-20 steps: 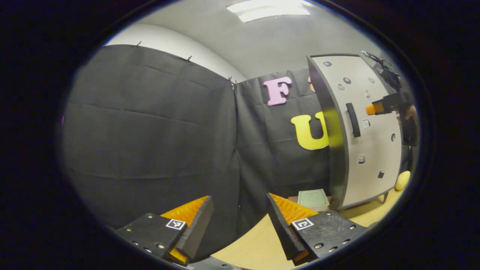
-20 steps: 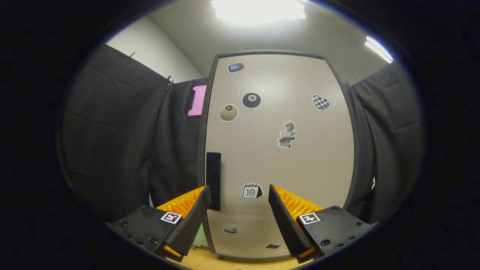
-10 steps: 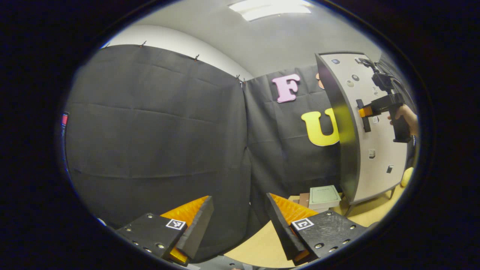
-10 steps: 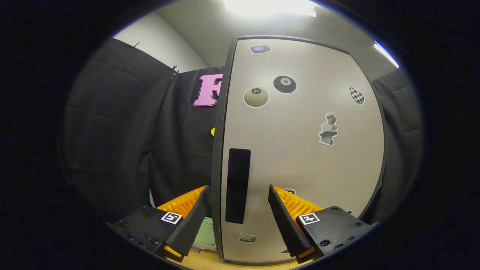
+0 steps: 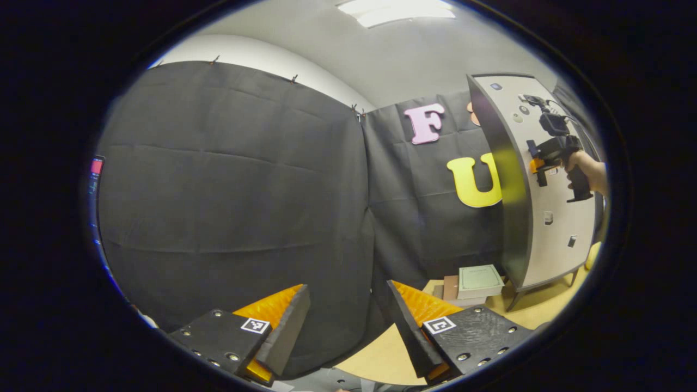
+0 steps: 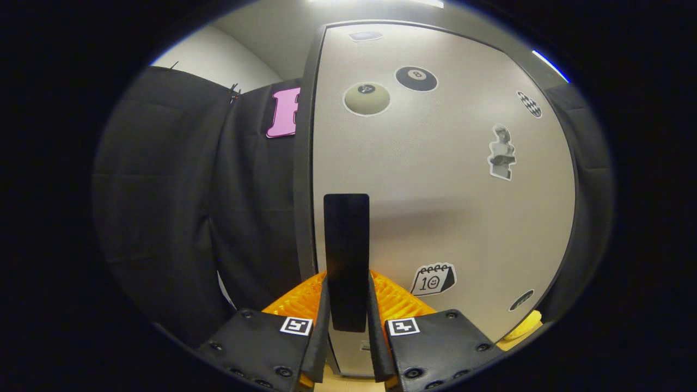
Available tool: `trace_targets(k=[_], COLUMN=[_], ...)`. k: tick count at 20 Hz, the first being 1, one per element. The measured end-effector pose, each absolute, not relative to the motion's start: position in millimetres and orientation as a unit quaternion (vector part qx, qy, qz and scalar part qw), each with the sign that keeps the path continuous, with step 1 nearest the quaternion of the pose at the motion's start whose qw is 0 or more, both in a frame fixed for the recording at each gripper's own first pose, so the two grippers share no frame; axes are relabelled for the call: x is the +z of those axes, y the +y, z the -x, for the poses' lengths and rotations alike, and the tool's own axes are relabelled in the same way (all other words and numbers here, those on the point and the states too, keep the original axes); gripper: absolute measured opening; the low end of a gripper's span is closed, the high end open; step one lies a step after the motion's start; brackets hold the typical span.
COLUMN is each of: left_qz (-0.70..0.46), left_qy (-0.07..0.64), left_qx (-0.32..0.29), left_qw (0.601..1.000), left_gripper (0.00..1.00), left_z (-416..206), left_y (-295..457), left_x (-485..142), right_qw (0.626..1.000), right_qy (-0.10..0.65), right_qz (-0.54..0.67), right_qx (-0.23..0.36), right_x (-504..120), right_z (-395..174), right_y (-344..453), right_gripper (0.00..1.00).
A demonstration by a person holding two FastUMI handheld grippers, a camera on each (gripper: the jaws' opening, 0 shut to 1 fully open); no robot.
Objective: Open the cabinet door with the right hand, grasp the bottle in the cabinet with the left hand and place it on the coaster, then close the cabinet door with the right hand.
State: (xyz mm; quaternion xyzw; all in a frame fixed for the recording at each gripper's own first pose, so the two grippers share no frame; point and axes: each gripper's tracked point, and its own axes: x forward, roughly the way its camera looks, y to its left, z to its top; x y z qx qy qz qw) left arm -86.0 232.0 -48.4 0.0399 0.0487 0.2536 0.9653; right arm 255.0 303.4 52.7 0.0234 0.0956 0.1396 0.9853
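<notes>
beige cabinet door (image 6: 435, 179), black handle (image 6: 346, 256), yellow-tan table (image 5: 381, 356)

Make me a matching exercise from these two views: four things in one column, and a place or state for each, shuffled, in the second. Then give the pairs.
Things
1. right tool
2. left tool
3. cabinet door
4. green booklet

States or places
A. open, holding nothing
B. closed, stickers on its front
C. shut on the black door handle
D. on a stack beside the cabinet's foot

Pairs: 1-C, 2-A, 3-B, 4-D
</notes>
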Motion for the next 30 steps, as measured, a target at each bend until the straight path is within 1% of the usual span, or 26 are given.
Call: trace_targets(k=[1, 5, 7, 9, 10, 11, 12, 13, 17, 18, 19, 20, 21, 22, 23, 24, 25, 26, 27, 28, 29, 30], left_qz=[-0.039, -0.036, -0.032, -0.029, -0.029, -0.03, -0.03, -0.031, -0.033, -0.033, -0.033, -0.034, -0.037, -0.042, -0.045, -0.046, -0.045, -0.043, -0.042, -0.041, -0.04, -0.039], left_qy=[0.048, 0.042, 0.036, 0.033, 0.031, 0.029, 0.028, 0.026, 0.022, 0.022, 0.024, 0.023, 0.021, 0.018, 0.015, 0.012, 0.011, 0.011, 0.011, 0.012, 0.012, 0.011], left_qx=[0.253, 0.244, 0.236, 0.225, 0.219, 0.212, 0.204, 0.196, 0.16, 0.149, 0.139, 0.129, 0.122, 0.117, 0.114, 0.11, 0.105, 0.101, 0.097, 0.096, 0.094, 0.09], left_qw=[0.966, 0.968, 0.971, 0.973, 0.975, 0.976, 0.978, 0.98, 0.986, 0.988, 0.989, 0.991, 0.992, 0.992, 0.992, 0.993, 0.993, 0.994, 0.994, 0.994, 0.995, 0.995], left_gripper=[0.84, 0.85, 0.85, 0.84, 0.85, 0.85, 0.85, 0.85, 0.85, 0.85, 0.85, 0.87, 0.85, 0.85, 0.84, 0.85, 0.84, 0.84, 0.84, 0.84, 0.84, 0.84], left_z=[85.9, 74.9, 64.9, 56.3, 52.1, 47.9, 46.1, 42.2, 19.4, 13.6, 9.1, 5.4, 2.2, -0.3, -1.5, -4.4, -5.5, -6.5, -7.9, -8.5, -7.8, -6.6], left_y=[232.8, 228.9, 224.2, 215.2, 210.0, 204.7, 200.6, 194.5, 165.0, 156.8, 148.4, 139.5, 132.1, 125.2, 118.4, 108.7, 98.5, 88.6, 78.9, 70.9, 62.0, 50.7], left_x=[-48.3, -46.4, -45.8, -44.7, -44.5, -43.7, -42.6, -39.8, -37.1, -37.4, -36.5, -34.9, -31.4, -27.6, -24.5, -23.1, -21.2, -21.4, -20.2, -19.0, -16.6, -13.9], right_qw=[0.984, 0.979, 0.975, 0.971, 0.969, 0.967, 0.965, 0.963, 0.957, 0.955, 0.954, 0.953, 0.952, 0.951, 0.949, 0.947, 0.945, 0.942, 0.94, 0.938, 0.935, 0.932], right_qy=[0.101, 0.113, 0.121, 0.123, 0.124, 0.126, 0.13, 0.131, 0.136, 0.136, 0.137, 0.135, 0.133, 0.132, 0.132, 0.134, 0.136, 0.137, 0.138, 0.139, 0.14, 0.142], right_qz=[-0.021, -0.015, -0.015, -0.022, -0.026, -0.029, -0.03, -0.03, -0.039, -0.041, -0.04, -0.039, -0.038, -0.038, -0.042, -0.045, -0.045, -0.043, -0.042, -0.043, -0.047, -0.049], right_qx=[0.143, 0.17, 0.187, 0.203, 0.212, 0.22, 0.227, 0.233, 0.255, 0.259, 0.264, 0.267, 0.272, 0.277, 0.283, 0.289, 0.295, 0.302, 0.309, 0.315, 0.322, 0.33], right_x=[52.1, 53.2, 52.3, 52.0, 52.4, 53.4, 52.8, 53.3, 53.0, 52.8, 52.3, 52.6, 53.5, 54.7, 55.5, 55.0, 55.3, 53.3, 53.1, 54.0, 54.1, 53.8], right_z=[-254.4, -247.8, -246.4, -243.9, -243.5, -241.7, -240.7, -240.7, -235.8, -236.0, -235.3, -235.0, -234.7, -231.1, -230.0, -229.8, -231.2, -234.3, -236.0, -237.1, -237.8, -239.2], right_y=[302.5, 302.9, 300.9, 299.0, 299.0, 297.6, 297.3, 296.1, 291.4, 290.9, 289.9, 288.8, 287.3, 285.4, 283.8, 281.2, 279.4, 279.1, 278.6, 279.4, 278.3, 276.5], right_gripper=[0.34, 0.12, 0.13, 0.1, 0.13, 0.12, 0.1, 0.12, 0.13, 0.1, 0.13, 0.1, 0.13, 0.1, 0.12, 0.1, 0.13, 0.13, 0.1, 0.1, 0.13, 0.1])
